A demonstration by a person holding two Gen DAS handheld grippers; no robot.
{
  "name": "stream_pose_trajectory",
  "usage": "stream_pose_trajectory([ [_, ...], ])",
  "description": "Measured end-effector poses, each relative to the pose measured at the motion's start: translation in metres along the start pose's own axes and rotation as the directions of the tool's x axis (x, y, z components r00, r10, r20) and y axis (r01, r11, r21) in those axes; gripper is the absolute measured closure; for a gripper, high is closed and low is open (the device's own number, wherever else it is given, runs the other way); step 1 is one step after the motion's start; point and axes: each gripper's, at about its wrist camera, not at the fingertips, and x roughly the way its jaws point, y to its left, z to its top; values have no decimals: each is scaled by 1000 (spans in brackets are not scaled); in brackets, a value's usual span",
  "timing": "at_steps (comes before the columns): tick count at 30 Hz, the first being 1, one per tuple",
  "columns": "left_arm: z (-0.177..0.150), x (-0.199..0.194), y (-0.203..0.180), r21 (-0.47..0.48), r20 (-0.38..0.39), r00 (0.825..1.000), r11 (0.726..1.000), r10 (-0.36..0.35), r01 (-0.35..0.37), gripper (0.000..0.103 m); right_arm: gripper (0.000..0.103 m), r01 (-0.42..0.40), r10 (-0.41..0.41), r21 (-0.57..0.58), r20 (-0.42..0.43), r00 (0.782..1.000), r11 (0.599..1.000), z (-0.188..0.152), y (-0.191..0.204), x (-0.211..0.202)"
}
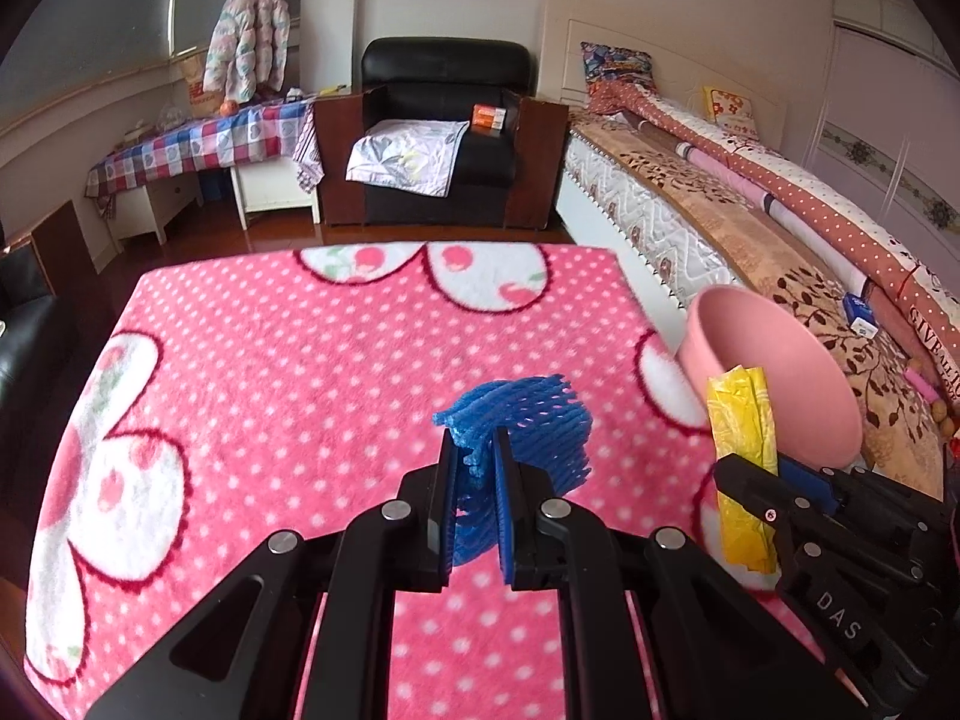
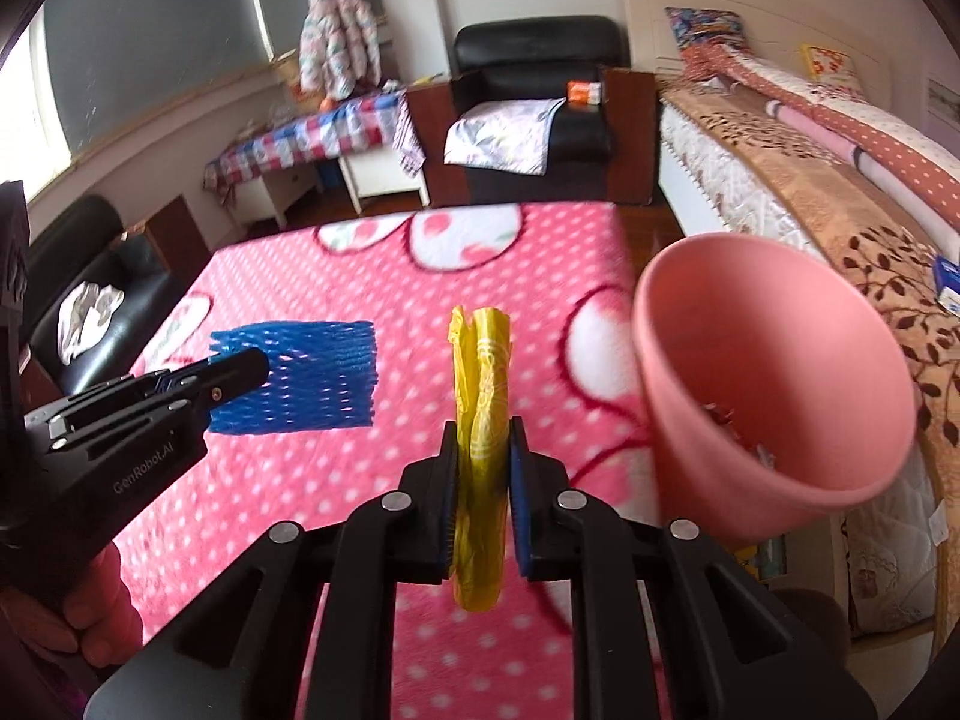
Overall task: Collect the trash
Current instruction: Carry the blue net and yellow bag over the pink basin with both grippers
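Observation:
My left gripper (image 1: 472,450) is shut on a blue foam net sleeve (image 1: 528,420), lifted over the pink dotted blanket (image 1: 270,390). From the right wrist view the same blue foam net (image 2: 312,381) hangs flat from the left gripper (image 2: 240,375). My right gripper (image 2: 485,450) is shut on a crumpled yellow plastic wrapper (image 2: 483,372), which stands upright between the pads. The left wrist view shows that yellow wrapper (image 1: 741,420) in the right gripper (image 1: 750,468), just in front of the pink bin (image 1: 774,372). At the blanket's right edge, the pink bin (image 2: 774,372) holds some scraps.
A bed (image 1: 750,210) with folded quilts runs along the right. A black armchair (image 1: 444,132) and a table with a checked cloth (image 1: 198,144) stand at the back. A person's hand (image 2: 96,612) holds the left gripper. A black sofa (image 2: 90,300) is at the left.

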Motion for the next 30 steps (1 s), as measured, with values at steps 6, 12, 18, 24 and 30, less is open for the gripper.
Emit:
stream_pose_trajectory([
  [6,22,0,-31,48,40,999,998,-31,29,93,88,55,-58,61,47,997,997,10,-30,-14],
  [12,39,4,-65,89,57,996,994,-68,63,93,88,115,-125,131,69,990,985,17,-64,-23],
  [18,53,12,-100,133,66,992,986,-106,97,93,88,163,-177,178,70,982,970,20,-94,-24],
  [24,59,24,-134,177,62,988,976,-142,129,93,88,205,-221,206,60,973,957,20,-119,-19],
  [30,61,38,-154,195,50,982,966,-182,169,93,88,237,-250,234,29,968,943,20,-139,-8],
])
